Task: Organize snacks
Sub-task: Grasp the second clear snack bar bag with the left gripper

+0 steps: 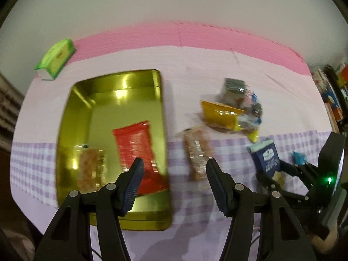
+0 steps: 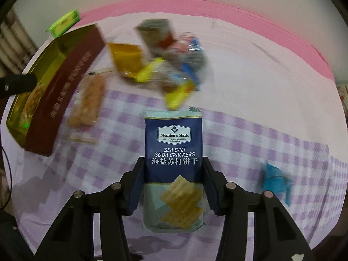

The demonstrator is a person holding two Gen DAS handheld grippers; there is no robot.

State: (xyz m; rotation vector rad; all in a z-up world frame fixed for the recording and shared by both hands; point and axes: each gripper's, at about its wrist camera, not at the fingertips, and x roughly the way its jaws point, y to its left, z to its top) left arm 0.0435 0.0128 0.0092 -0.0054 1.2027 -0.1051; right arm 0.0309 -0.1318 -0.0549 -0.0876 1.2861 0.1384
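A gold tin box (image 1: 74, 113) lies open on the table, holding a red snack packet (image 1: 134, 143) and a clear packet of brownish biscuits (image 1: 91, 167). My left gripper (image 1: 174, 169) is open and empty above the tin's right edge. Another clear biscuit packet (image 1: 196, 152) lies just right of the tin. My right gripper (image 2: 174, 169) is shut on a blue Member's Mark soda cracker packet (image 2: 174, 143), held above the checked cloth; it also shows in the left wrist view (image 1: 265, 156). A pile of mixed snack packets (image 1: 237, 108) lies further back.
A green tissue pack (image 1: 56, 57) sits at the back left corner. The tin's dark red side (image 2: 63, 91) shows in the right wrist view. A small blue wrapper (image 2: 275, 179) lies on the checked cloth (image 2: 271, 139) at the right. A pink mat edges the table's far side.
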